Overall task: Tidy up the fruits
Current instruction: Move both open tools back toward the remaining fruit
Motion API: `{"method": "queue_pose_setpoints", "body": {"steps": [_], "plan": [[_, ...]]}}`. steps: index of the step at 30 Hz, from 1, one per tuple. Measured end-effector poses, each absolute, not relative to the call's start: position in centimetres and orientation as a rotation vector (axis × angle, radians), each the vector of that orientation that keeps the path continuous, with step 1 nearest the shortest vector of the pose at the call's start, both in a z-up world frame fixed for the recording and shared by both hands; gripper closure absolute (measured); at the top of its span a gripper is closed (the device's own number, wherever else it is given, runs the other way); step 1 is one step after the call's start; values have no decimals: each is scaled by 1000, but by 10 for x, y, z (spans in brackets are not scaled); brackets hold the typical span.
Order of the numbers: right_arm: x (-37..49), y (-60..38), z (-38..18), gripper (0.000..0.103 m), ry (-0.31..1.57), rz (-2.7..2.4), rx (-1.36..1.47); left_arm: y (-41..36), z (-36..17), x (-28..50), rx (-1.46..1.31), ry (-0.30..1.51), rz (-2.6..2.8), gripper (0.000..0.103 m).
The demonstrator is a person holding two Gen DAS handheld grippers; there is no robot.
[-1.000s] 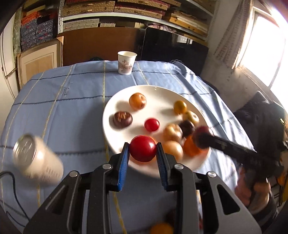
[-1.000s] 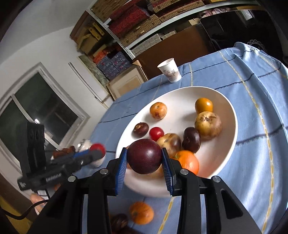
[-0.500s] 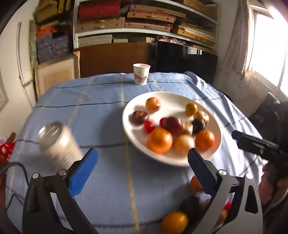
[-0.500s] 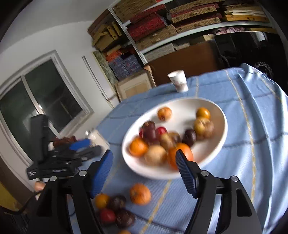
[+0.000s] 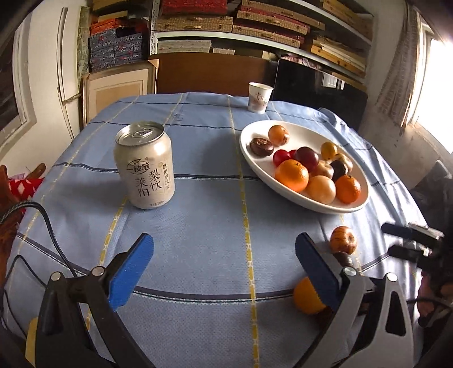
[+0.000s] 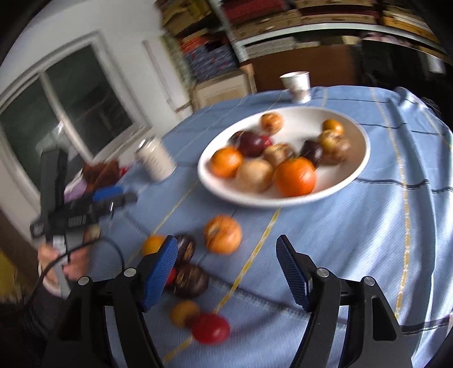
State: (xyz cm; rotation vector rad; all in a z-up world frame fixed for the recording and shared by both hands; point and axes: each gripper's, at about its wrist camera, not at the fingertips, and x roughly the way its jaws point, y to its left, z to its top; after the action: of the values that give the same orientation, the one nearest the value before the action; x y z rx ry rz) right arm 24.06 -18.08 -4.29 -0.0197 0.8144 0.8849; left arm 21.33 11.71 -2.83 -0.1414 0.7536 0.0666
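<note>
My left fingers stand spread wide over bare bench; my right fingers spread, empty, above loose fruit; plate beyond.

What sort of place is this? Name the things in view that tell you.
Probably a lived-in storeroom or study at home: shelves stacked with boxes, a table under a blue tablecloth, and a white plate of fruit beside a drink can.

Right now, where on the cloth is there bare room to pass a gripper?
Bare cloth lies between the can and the plate, down to the near edge. Crowded: the plate itself, and the loose fruit cluster on the tablecloth before it.
</note>
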Motion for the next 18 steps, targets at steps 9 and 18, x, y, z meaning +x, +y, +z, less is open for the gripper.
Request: {"method": "queue_pose_setpoints", "body": {"steps": [9, 18], "plan": [[208, -194, -49, 31, 794, 1047, -248, 112, -31, 210, -132, 770, 46, 4], [191, -187, -57, 57, 800, 1084, -343, 110, -37, 210, -107, 784, 67, 4]]}}
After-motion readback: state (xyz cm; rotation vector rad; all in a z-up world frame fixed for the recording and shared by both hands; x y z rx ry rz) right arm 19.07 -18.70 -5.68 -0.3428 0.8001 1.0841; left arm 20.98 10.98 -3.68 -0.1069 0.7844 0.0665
